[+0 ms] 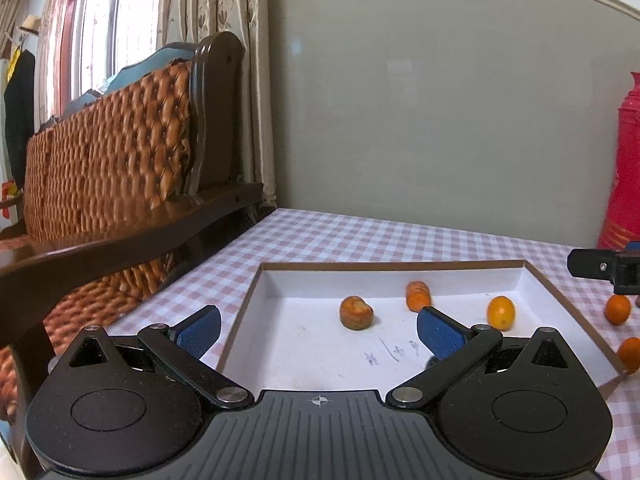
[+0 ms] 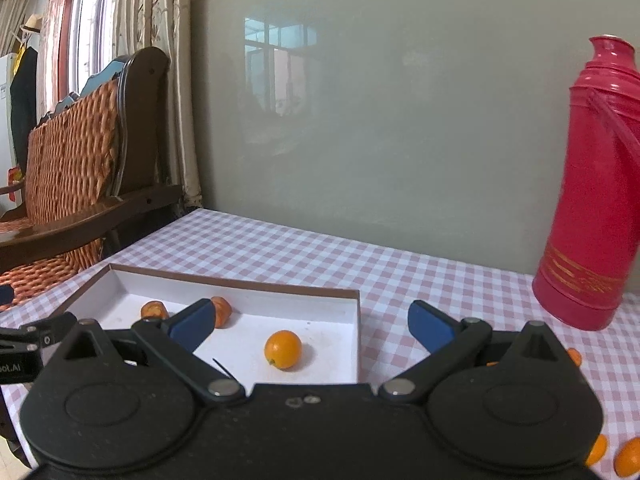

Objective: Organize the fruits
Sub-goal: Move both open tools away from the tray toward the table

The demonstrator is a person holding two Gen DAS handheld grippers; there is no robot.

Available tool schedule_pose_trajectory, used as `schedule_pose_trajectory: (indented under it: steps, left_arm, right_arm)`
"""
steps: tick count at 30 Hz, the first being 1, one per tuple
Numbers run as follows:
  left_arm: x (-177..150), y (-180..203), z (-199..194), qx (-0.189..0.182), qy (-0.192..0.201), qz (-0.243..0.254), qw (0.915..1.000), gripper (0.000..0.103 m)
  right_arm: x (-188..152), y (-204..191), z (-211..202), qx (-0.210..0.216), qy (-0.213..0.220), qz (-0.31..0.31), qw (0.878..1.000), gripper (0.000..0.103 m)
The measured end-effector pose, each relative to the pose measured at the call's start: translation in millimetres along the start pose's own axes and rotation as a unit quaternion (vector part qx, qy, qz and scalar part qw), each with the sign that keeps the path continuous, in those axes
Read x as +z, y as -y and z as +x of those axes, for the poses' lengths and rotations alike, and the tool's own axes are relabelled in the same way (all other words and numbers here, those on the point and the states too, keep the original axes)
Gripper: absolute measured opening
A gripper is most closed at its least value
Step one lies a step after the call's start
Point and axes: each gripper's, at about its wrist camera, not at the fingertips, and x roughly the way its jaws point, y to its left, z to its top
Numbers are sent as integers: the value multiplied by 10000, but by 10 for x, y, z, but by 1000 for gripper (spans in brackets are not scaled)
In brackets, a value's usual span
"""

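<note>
Your left gripper [image 1: 319, 330] has its blue-padded jaws spread wide and empty, hanging over the near edge of the shallow white cardboard tray with a brown rim [image 1: 256, 280], so nothing is being carried on that side. Your right gripper [image 2: 310, 326] is equally agape and empty, straddling the tray's right wall, a sensible stance for reaching either way.

Three small orange fruits already lie inside: a dull, blemished one [image 1: 356, 312], a second against the back wall [image 1: 418, 295], and a brighter one [image 1: 501, 312] to the right. More of the same fruits lie loose on the pink-and-white checked desk [image 2: 280, 248], just beyond the tray's right side [image 1: 618, 309], probably your next targets. A tall red thermos flask [image 2: 592, 184] stands well clear behind.
</note>
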Motion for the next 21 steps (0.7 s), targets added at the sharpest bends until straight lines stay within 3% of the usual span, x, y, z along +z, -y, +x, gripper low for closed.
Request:
schedule_pose_trajectory:
  steps: [6,16,21]
  left_arm:
    - [-51,106,-144,78,161,166,9997,103]
    - [-103,339,-367,-243,475,206,9984,103]
    - [-175,525,-418,-351,385,397,9979,103]
  right_arm:
    - [-75,74,-178,-73,27,54,10000,97]
    - [-206,206,-501,-217,63,59,9997,97]
    - [-287,269,-681,-329,99,29,9994,97]
